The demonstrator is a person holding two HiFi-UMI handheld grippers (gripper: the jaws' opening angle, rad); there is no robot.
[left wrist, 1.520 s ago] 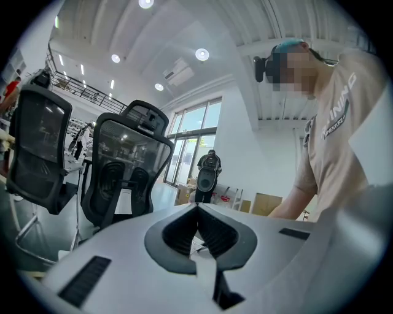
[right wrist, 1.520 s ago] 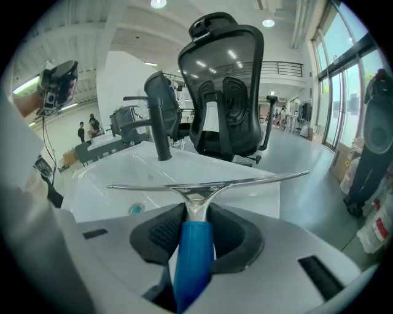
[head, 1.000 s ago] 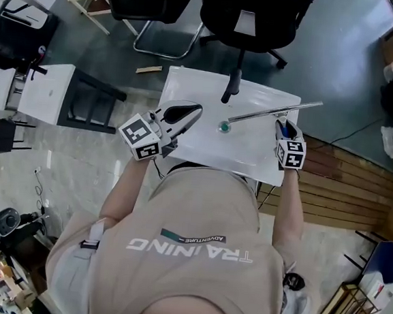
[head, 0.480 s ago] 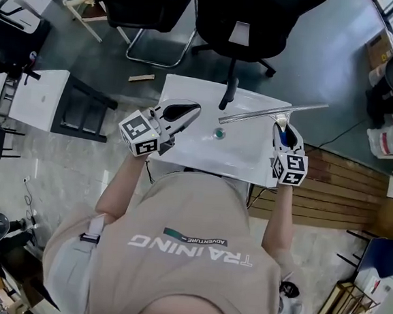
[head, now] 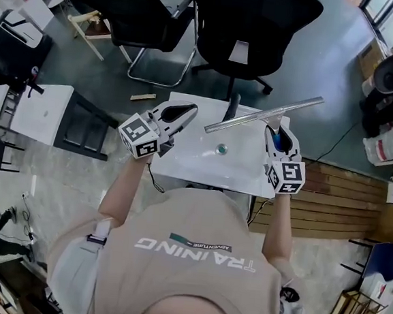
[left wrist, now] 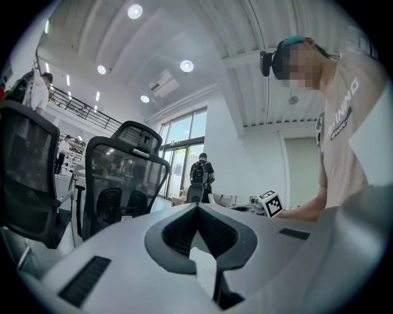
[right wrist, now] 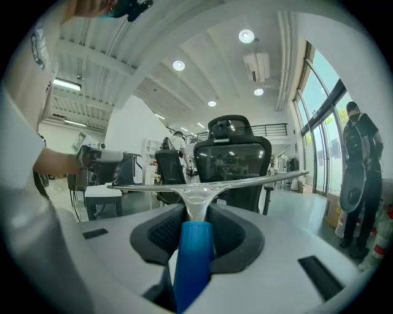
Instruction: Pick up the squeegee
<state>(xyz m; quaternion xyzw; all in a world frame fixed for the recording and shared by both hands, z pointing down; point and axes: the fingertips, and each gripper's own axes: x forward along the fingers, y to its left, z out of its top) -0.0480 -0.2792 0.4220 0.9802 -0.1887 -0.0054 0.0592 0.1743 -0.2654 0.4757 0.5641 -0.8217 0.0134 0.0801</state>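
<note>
Counting in head view: 1 squeegee [head: 265, 116], 2 grippers (left gripper [head: 182, 113], right gripper [head: 278, 134]), 1 white table [head: 182, 164], 1 small green obj [head: 221, 148] lying on tabletop, 2 black office chairs [head: 253, 21] standing beyond table's far edge

At right gripper: clamping squeegee by its blue handle [right wrist: 193, 257], jaws standing part-open w/ pads pressing handle on both sides; holding squeegee above table's right portion, metal blade bar [right wrist: 202, 183] running crosswise ahead of jaws, approx level, far end reaching past table's far right corner

At left gripper: jaws meeting at tips, gripping nothing; hovering over table's left edge, well apart from squeegee, pointing toward the chairs
</note>
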